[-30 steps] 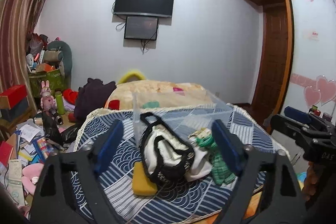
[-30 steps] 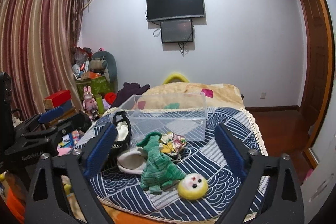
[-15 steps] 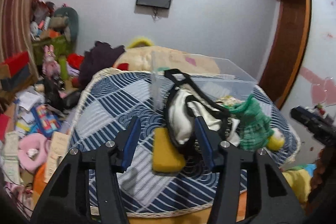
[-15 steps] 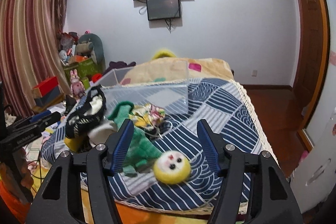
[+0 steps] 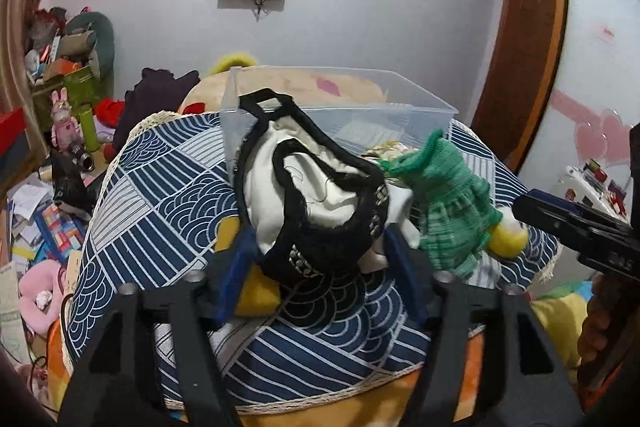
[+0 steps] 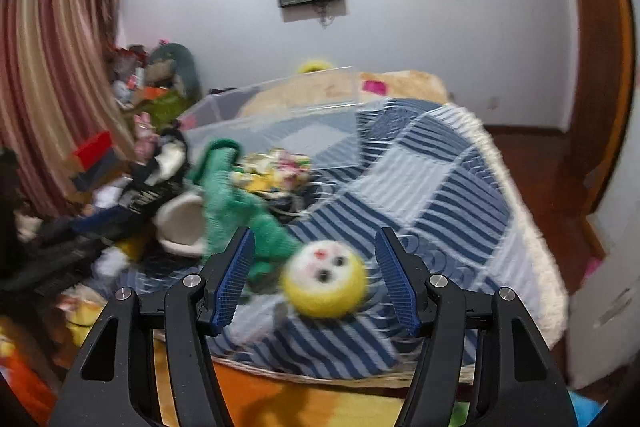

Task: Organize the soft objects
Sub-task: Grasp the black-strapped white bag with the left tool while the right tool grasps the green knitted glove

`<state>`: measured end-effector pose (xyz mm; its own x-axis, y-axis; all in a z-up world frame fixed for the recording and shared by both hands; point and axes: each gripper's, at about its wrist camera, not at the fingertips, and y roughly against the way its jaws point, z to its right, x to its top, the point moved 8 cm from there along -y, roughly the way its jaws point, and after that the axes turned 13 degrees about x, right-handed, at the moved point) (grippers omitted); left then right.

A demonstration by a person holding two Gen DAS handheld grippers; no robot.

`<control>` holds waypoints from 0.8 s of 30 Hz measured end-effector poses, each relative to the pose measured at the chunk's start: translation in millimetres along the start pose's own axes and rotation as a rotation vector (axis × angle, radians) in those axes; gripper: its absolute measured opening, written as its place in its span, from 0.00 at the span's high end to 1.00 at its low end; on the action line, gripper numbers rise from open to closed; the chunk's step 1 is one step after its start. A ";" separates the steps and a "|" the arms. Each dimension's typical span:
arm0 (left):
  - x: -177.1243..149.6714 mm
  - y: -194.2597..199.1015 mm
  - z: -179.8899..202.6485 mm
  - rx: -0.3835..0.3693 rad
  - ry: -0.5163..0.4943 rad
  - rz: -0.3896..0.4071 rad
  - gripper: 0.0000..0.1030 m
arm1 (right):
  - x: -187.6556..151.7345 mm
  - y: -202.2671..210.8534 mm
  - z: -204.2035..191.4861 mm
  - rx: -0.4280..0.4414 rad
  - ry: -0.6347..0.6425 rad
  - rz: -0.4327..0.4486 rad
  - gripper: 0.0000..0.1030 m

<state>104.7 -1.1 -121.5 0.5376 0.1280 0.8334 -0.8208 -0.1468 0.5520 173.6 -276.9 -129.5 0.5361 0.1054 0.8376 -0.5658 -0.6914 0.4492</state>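
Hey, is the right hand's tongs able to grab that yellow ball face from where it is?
Probably yes: the right tongs stand open, with the yellow ball face between them and nothing in between.

Clear box [image 5: 336, 107] behind pile (crowded)

A black-trimmed white pouch [image 5: 320, 203] slumps between the left gripper's [image 5: 320, 267] fingers; a yellow-headed, green-knit doll [image 6: 324, 279] lies between the right gripper's [image 6: 316, 275].

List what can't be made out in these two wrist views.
- Left wrist: the black-and-white bag hides most of the yellow sponge and the left gripper fingertips; contact unclear.
- Right wrist: motion blur smears the yellow-headed doll; right gripper contact unclear.
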 end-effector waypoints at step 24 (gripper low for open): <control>17.4 -22.8 5.3 -0.041 0.010 -0.001 0.38 | -2.5 -49.7 -30.4 0.023 0.112 -0.094 0.77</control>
<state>133.8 -0.7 -119.5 0.5368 0.1379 0.8323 -0.8275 -0.1059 0.5513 181.3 -221.1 -144.4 0.5117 0.2489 0.8223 -0.5014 -0.6908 0.5210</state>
